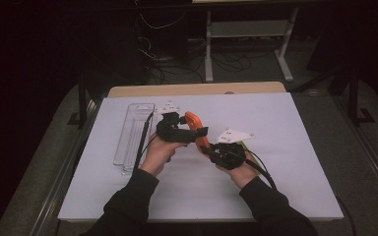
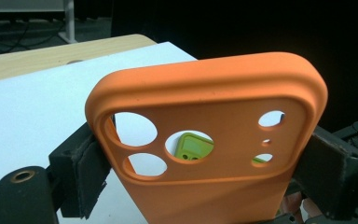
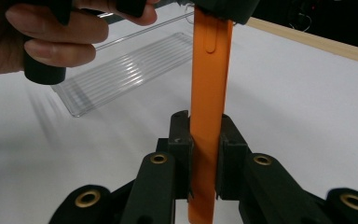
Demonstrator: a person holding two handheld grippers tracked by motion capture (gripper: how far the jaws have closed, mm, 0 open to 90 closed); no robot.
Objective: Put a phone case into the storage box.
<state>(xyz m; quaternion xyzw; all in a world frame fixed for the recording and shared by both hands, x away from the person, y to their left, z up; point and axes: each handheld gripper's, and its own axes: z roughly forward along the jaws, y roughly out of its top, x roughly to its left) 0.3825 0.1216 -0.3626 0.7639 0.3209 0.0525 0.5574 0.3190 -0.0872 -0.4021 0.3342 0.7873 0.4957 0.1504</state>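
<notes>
Nearest to you, your right gripper (image 3: 204, 140) is closed on the orange soft phone case (image 3: 209, 93). In the right gripper view its two black jaws press on the thin edge of the case from both sides, and the case stands upright between them. In the high view this gripper (image 1: 211, 150) is over the middle of the white table sheet (image 1: 275, 172), and the case (image 1: 197, 130) goes from it up and to the left, lifted above the sheet.

A little farther, your left gripper (image 1: 189, 129) holds the other end of the same case. In the left gripper view the camera end of the case (image 2: 205, 140), with its round holes, sits between the two padded jaws; both pads seem to touch its sides, so this gripper (image 2: 200, 158) grips it across the width. Through one hole you see a green object (image 2: 193, 147) behind; what it is I cannot tell.

Farther left on the sheet lies a clear ribbed plastic tray (image 1: 133, 132), apart from the case. Behind the sheet is the wooden table edge (image 1: 197, 89).
</notes>
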